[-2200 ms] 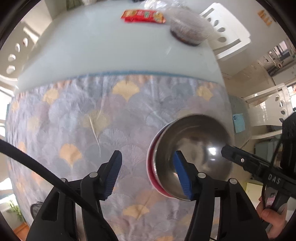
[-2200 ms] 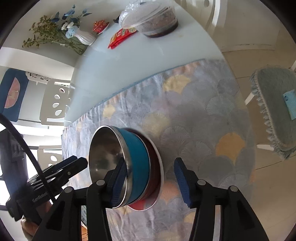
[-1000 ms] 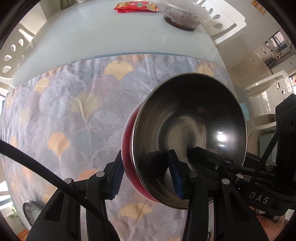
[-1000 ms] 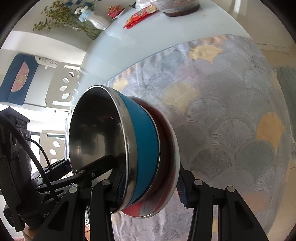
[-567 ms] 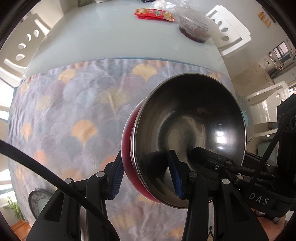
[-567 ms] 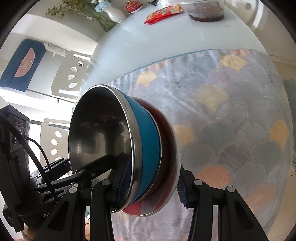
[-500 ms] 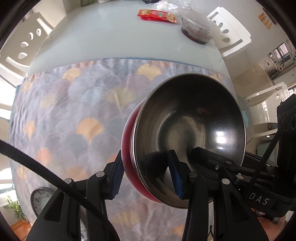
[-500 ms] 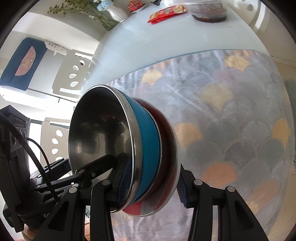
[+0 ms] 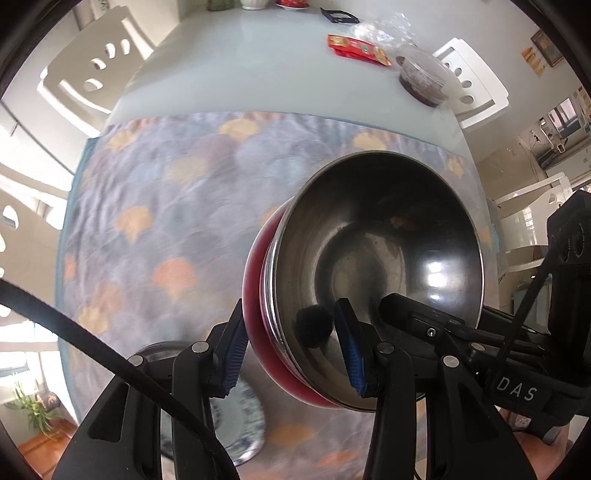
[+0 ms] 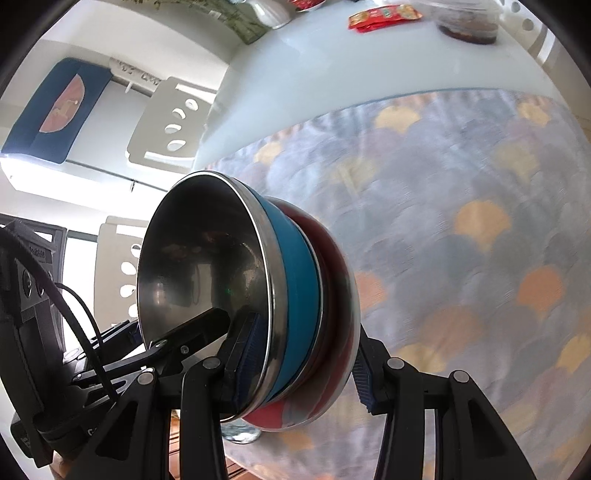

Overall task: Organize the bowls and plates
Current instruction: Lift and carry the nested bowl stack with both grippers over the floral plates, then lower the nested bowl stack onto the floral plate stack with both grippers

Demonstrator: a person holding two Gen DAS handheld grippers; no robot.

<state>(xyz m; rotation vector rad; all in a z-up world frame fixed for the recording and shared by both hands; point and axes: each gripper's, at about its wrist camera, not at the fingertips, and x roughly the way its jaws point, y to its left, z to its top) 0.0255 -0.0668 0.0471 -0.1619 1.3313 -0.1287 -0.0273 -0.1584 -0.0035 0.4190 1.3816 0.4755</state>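
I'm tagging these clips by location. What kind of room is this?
Most likely a home dining room: a glass-topped dining table with a patterned tablecloth, white cut-out dining chairs, and a snack packet beside a lidded food container.

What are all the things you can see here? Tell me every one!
Blue bowl: one, steel inside, nested in the red one, held tilted.
Red bowl: one, outermost of the held stack.
Tablecloth: one, grey-purple with orange fans, on the table.
Table: one, pale glass.
Patterned plate: one, blue and white, low on the cloth.
Snack packet: one, red, far end.
Plastic tub: one, clear with dark food, far right.
Vase: one, white, far edge.
Chairs: several, white, around the table.
Left tongs: black, blue pads, clamping the stack's rim.
Right tongs: same, clamping it too.
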